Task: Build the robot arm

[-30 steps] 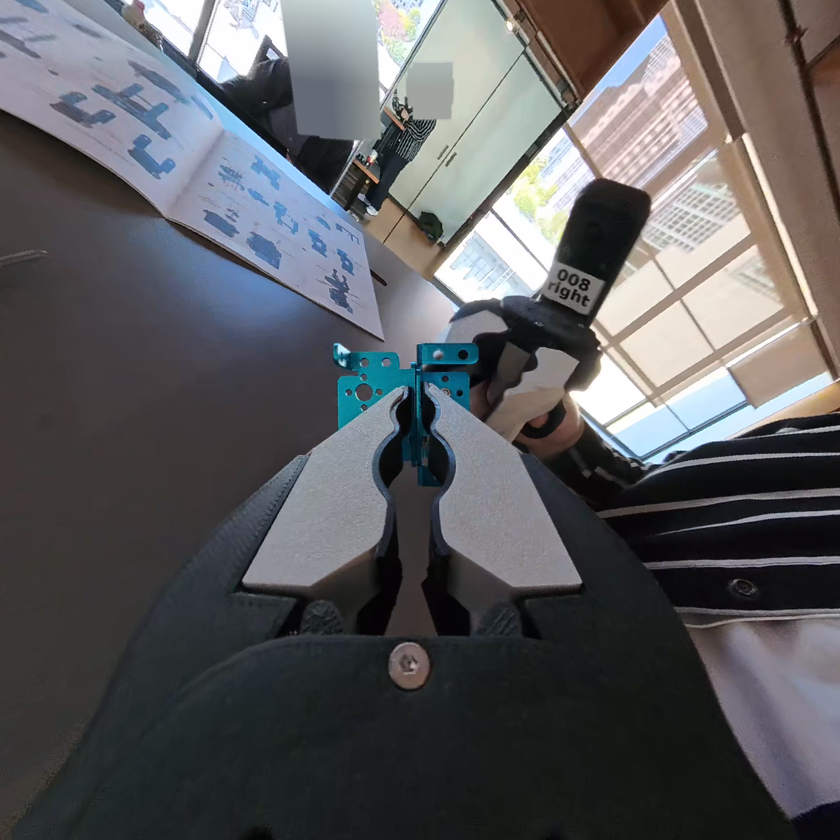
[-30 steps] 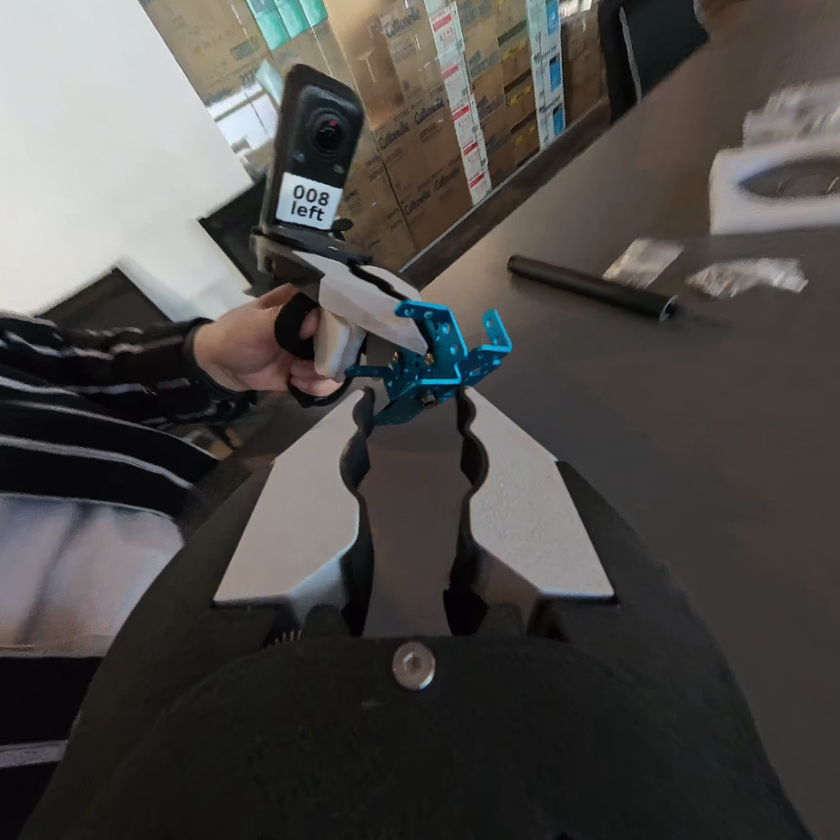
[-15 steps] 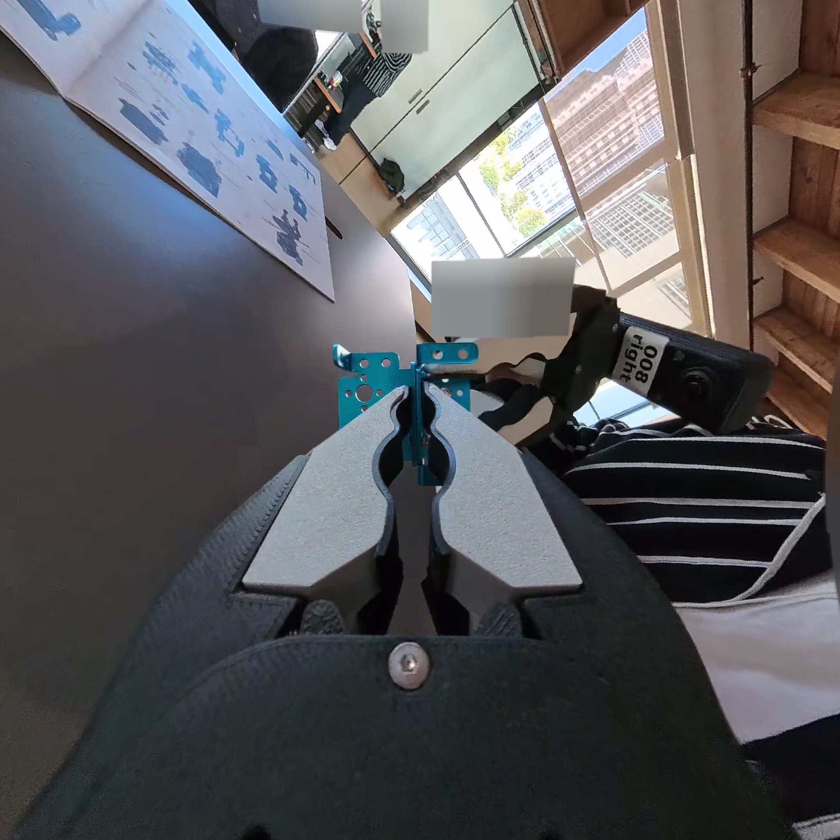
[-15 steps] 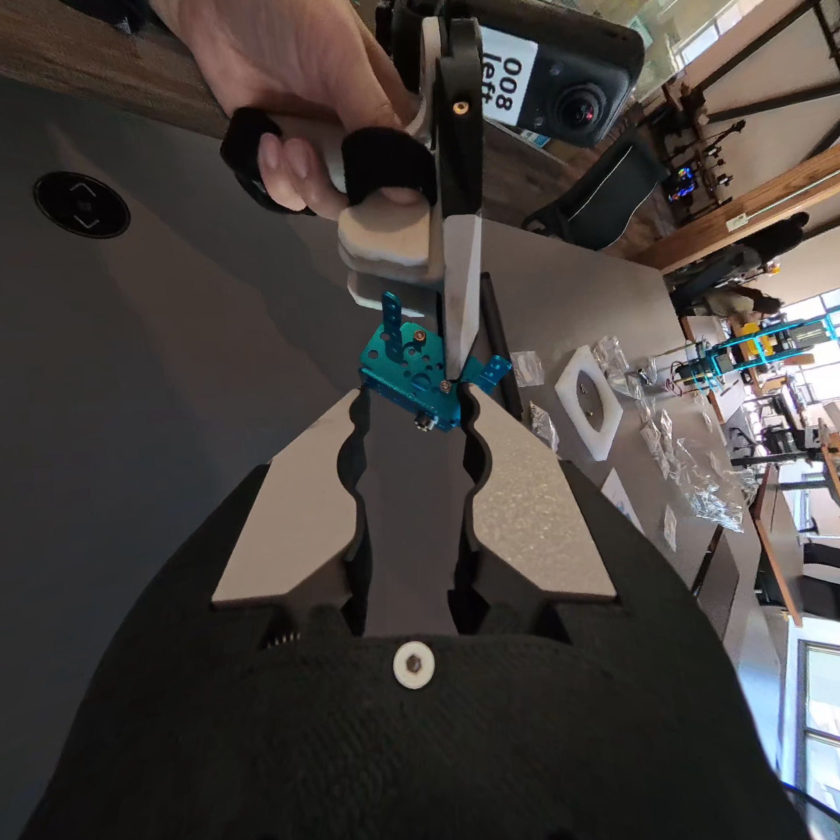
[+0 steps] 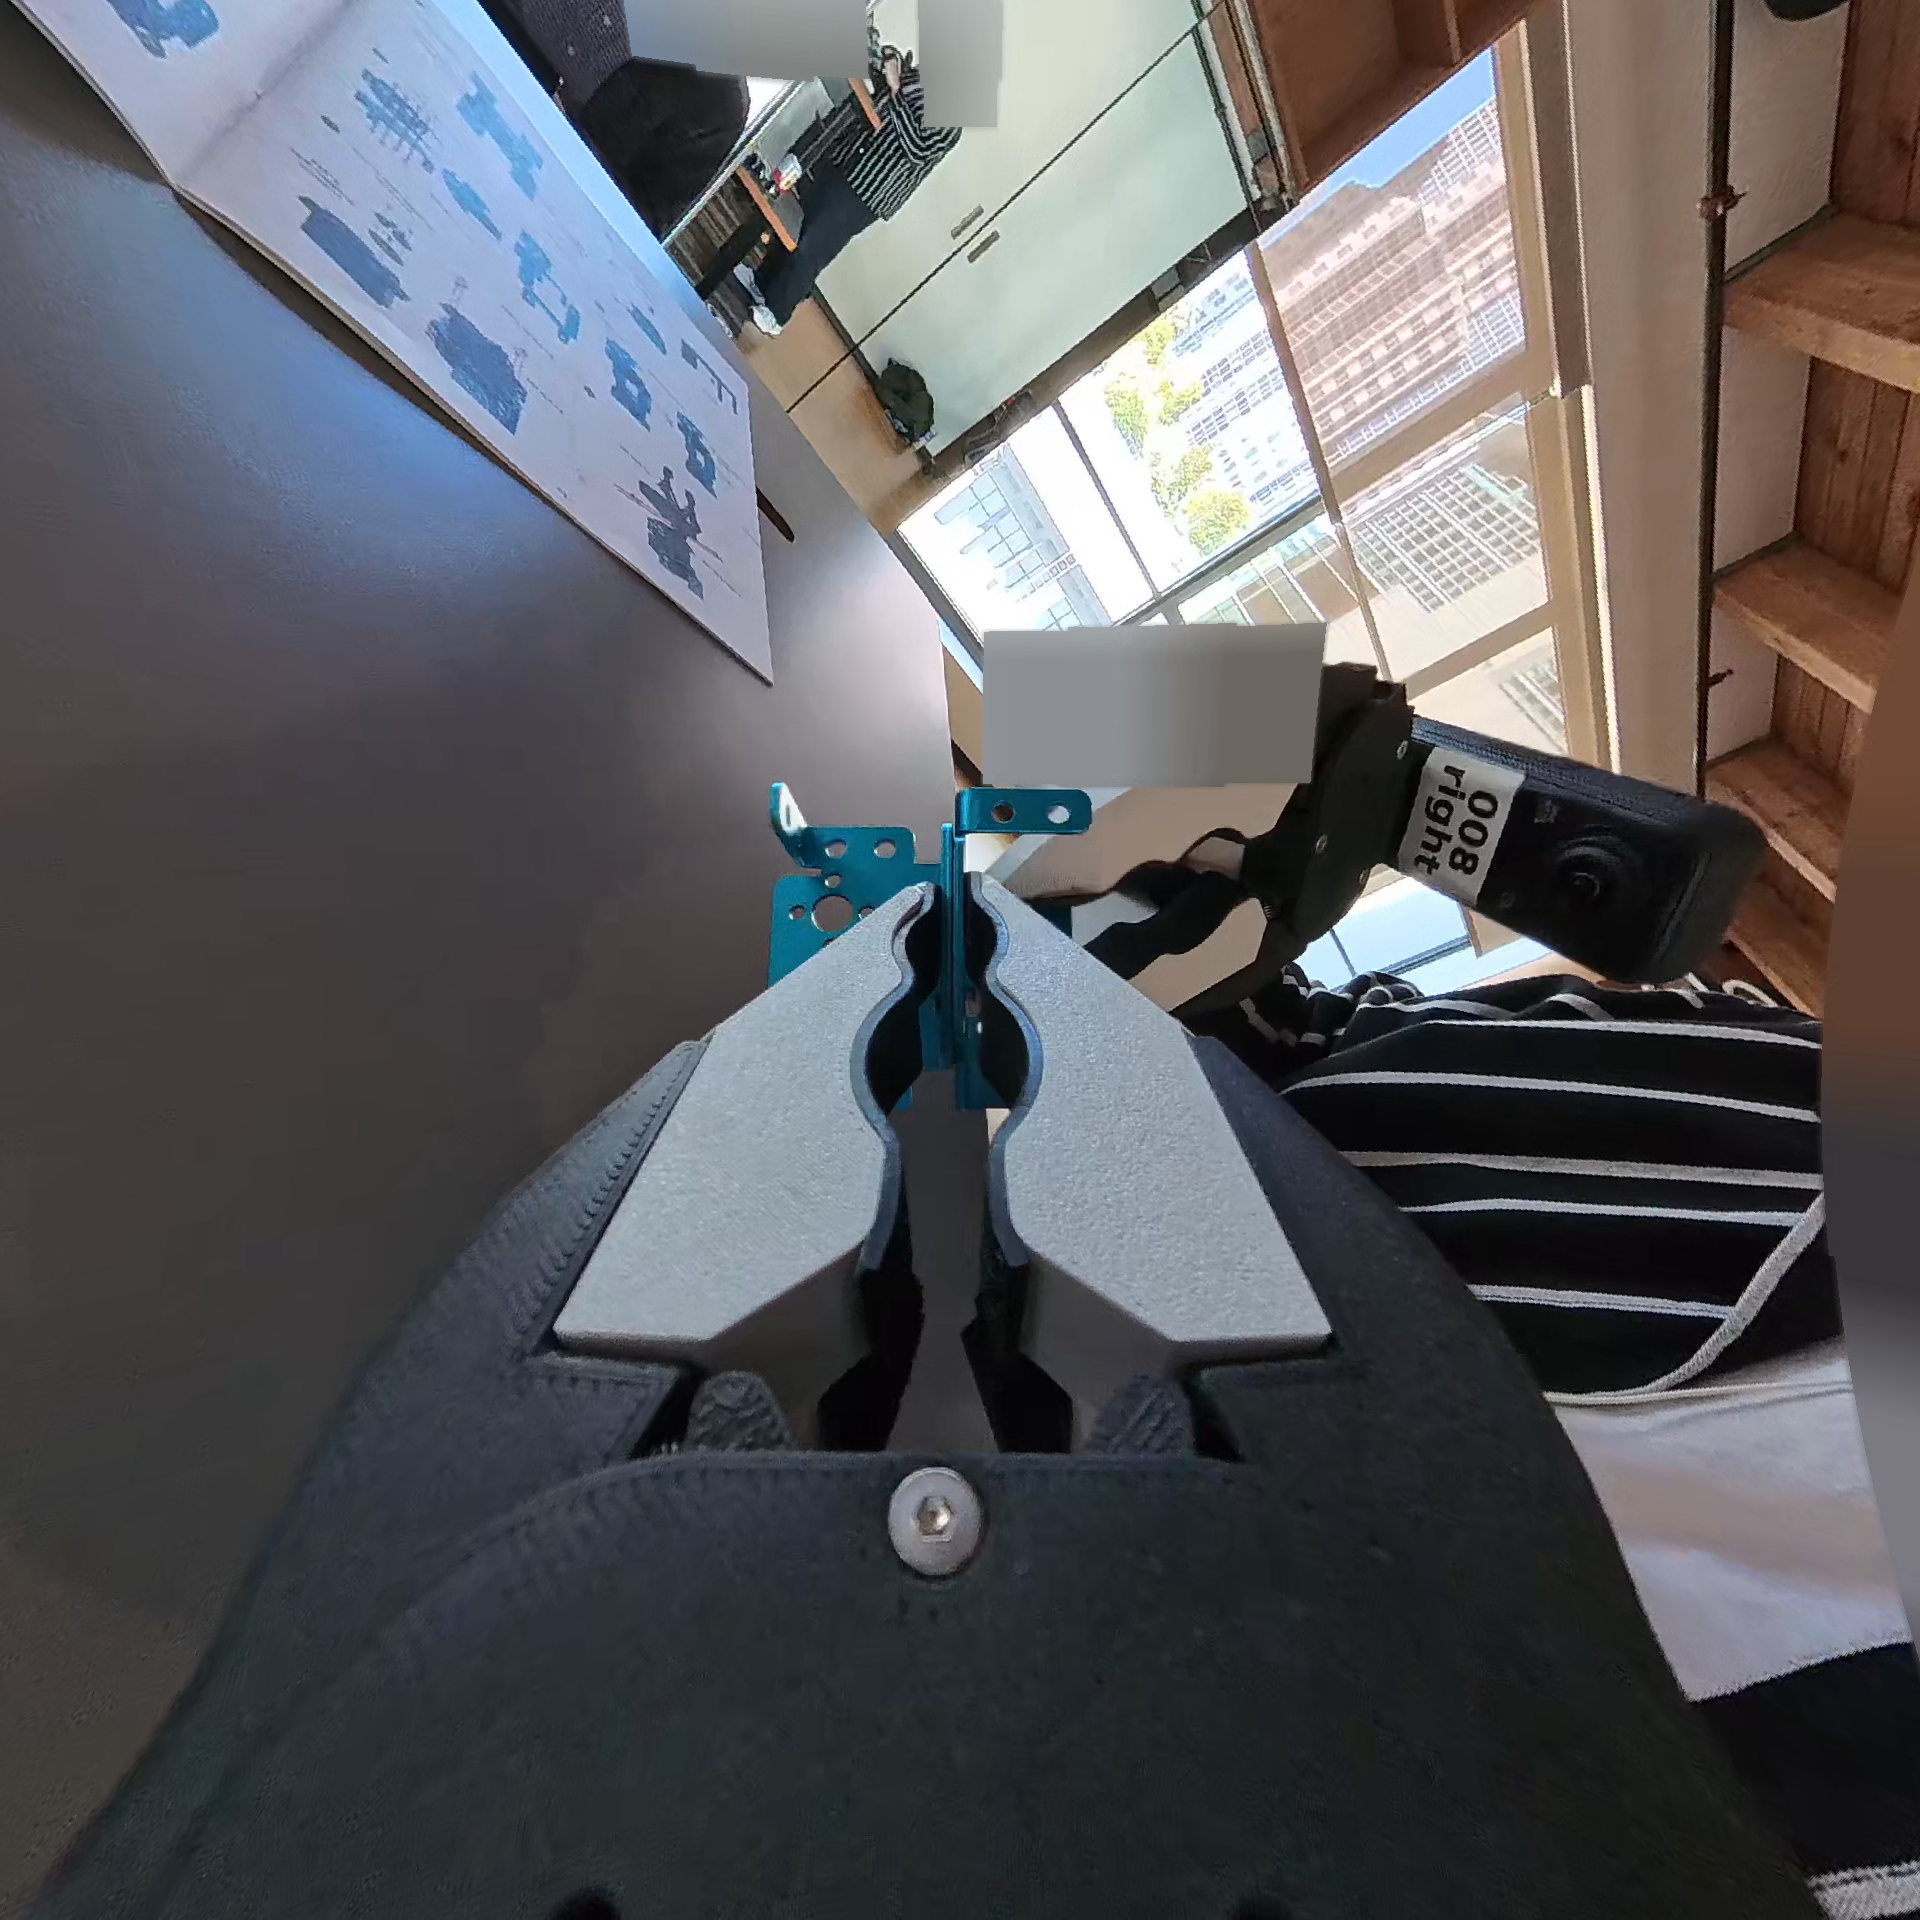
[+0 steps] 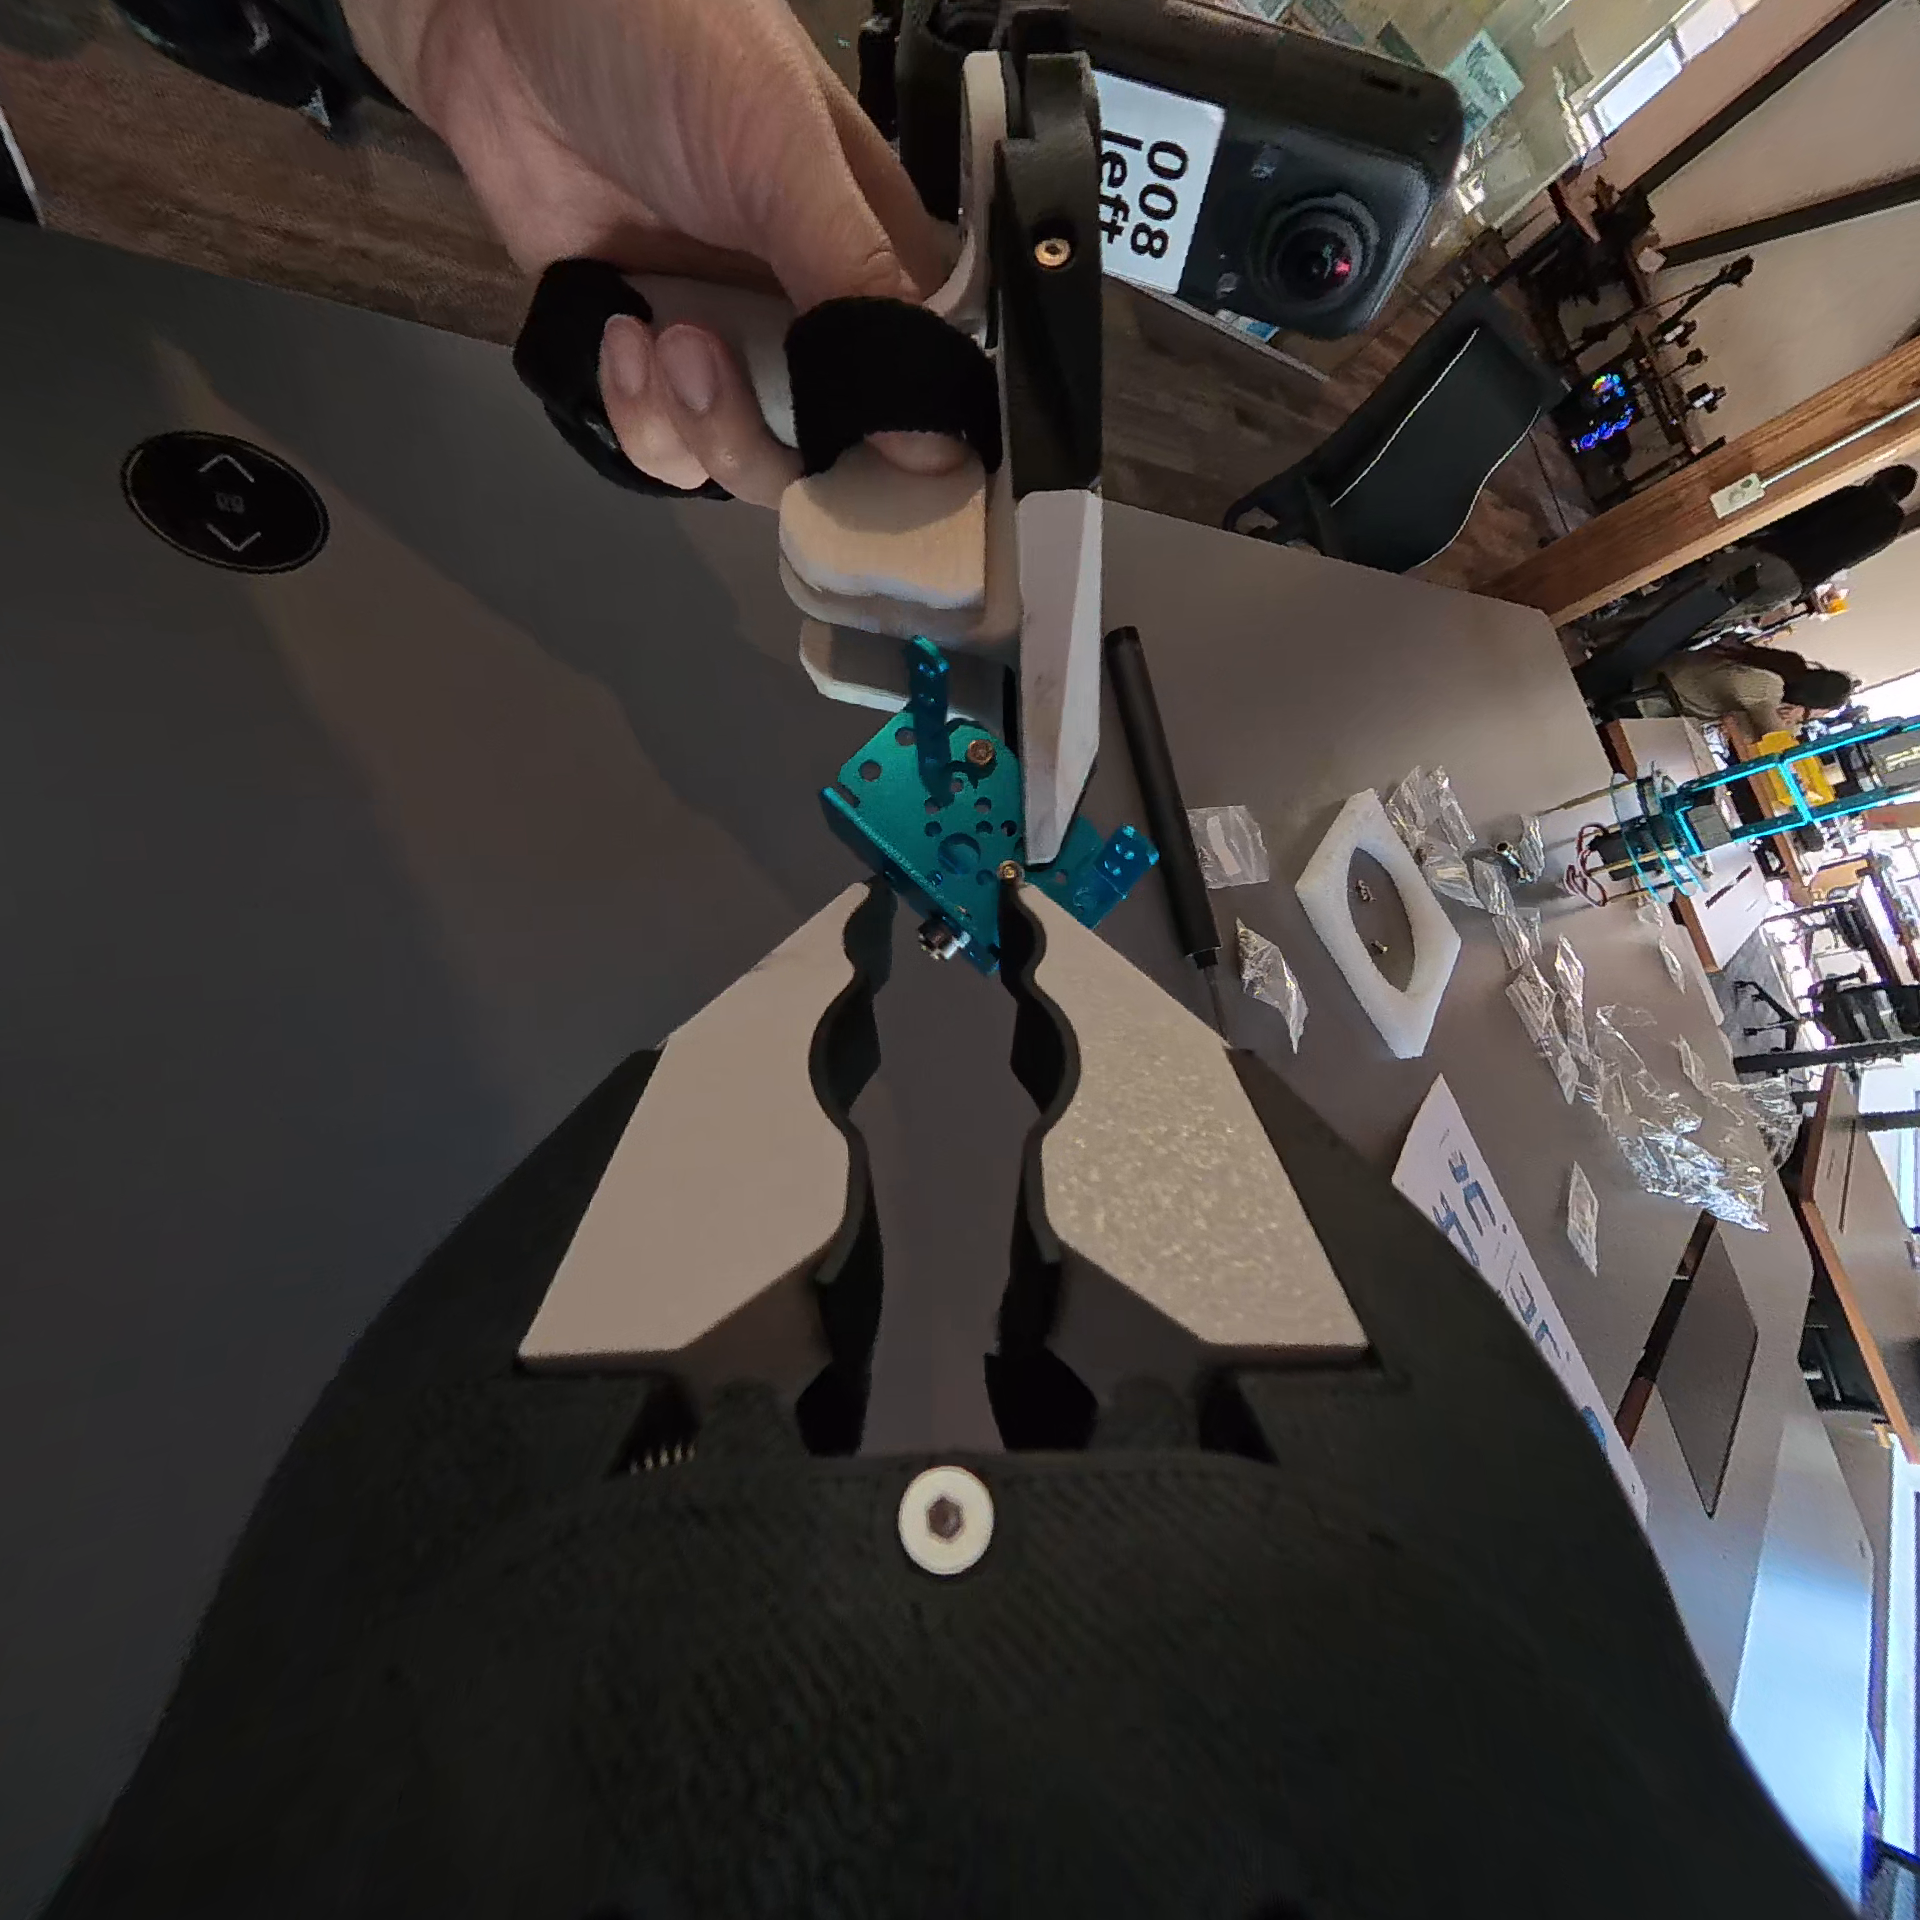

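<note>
A dark grey table [image 6: 364, 831] carries a round black control button [image 6: 223, 502], a black rod [image 6: 1158, 790], a white foam frame [image 6: 1371, 940] and crumpled clear plastic bags [image 6: 1652, 1091] (some hold small hardware). An open instruction sheet [image 5: 468, 270] with blue diagrams lies near tall windows [image 5: 1299, 457].

Bracket [image 5: 940, 966] between left tongs [image 5: 951, 899]

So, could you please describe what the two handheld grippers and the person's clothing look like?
Both tongs, left and right, have pale grey fingers with wavy black inner edges on black textured bodies. Each carries a black camera bearing a white label, black finger straps, a white handle. The sleeve is black, white-striped.
</note>
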